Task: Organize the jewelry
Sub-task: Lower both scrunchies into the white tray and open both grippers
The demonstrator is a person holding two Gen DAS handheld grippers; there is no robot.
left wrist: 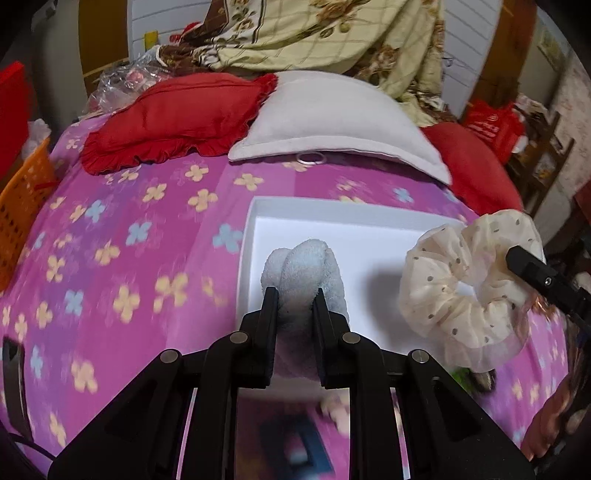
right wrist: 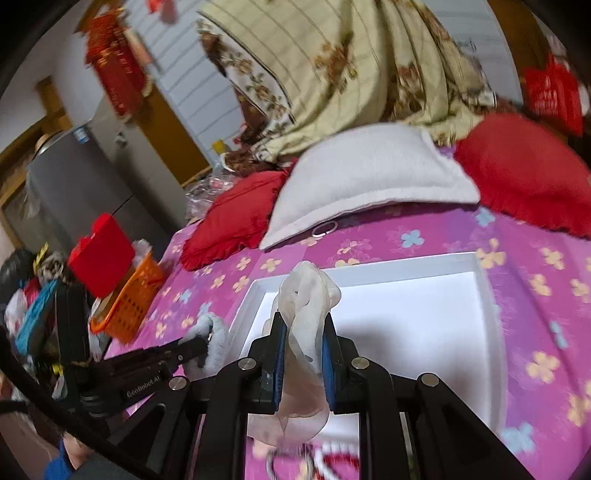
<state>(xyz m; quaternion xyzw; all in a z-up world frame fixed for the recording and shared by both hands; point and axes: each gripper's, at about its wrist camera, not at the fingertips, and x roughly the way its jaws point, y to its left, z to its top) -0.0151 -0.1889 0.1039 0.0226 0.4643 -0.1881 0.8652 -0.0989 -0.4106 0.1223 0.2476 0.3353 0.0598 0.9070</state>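
My left gripper (left wrist: 294, 292) is shut on a fluffy pale blue scrunchie (left wrist: 303, 266), held over the near left part of a white shallow box (left wrist: 332, 214) on the pink flowered bedspread. My right gripper (right wrist: 303, 317) is shut on a cream dotted sheer scrunchie (right wrist: 308, 295), above the same white box (right wrist: 406, 266). In the left wrist view the cream scrunchie (left wrist: 469, 284) hangs from the right gripper's finger (left wrist: 532, 269) at the box's right edge. In the right wrist view the left gripper (right wrist: 199, 345) with the blue scrunchie (right wrist: 216, 339) shows at the box's left side. A silver ring (left wrist: 310, 158) lies by the white pillow.
Red pillows (left wrist: 177, 118) and a white pillow (left wrist: 332, 118) lie behind the box, with a floral quilt (left wrist: 314, 33) piled beyond. An orange basket (left wrist: 22, 206) stands off the bed's left side. A red box (right wrist: 99, 254) and a grey fridge (right wrist: 81, 184) are further left.
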